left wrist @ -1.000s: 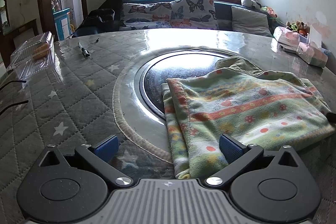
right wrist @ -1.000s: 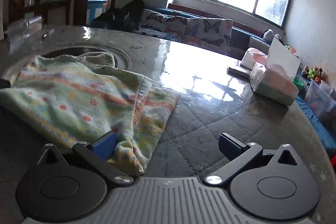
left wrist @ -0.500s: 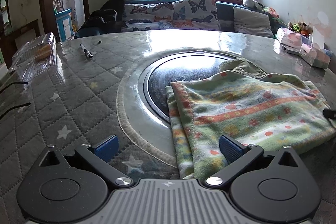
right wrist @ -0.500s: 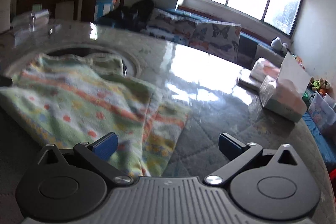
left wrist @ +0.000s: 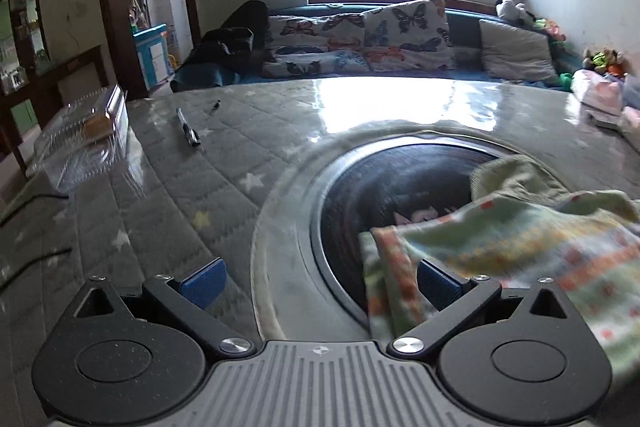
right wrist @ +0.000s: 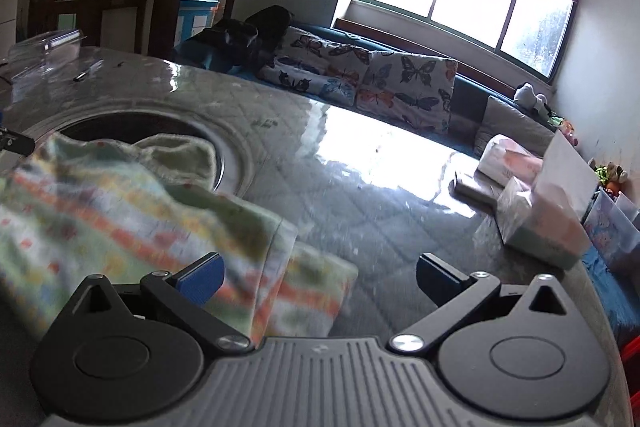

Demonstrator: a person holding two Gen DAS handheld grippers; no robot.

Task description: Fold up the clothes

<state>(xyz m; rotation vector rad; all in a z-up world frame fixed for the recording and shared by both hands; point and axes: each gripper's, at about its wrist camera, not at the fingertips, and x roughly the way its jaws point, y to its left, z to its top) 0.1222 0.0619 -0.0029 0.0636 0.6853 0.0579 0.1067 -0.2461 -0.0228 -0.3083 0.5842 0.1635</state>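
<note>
left tongs (left wrist: 319, 283): black linkage arms, blue ribbed pads (left wrist: 203, 282), silver pivot screws, round black discs, grey ribbed base with small crosshair mark | right tongs (right wrist: 319, 279): same build, blue pads (right wrist: 201, 277), silver screws, grey ribbed base

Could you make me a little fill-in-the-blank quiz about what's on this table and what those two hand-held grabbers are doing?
1. The striped cloth lies partly over the dark ____ inset in the table.
2. Both the left gripper and the right gripper have their fingers ____.
3. The cushions on the sofa are printed with ____.
4. The black pen lies on the ____ table cover.

Missing words: round; open; butterflies; quilted
</note>
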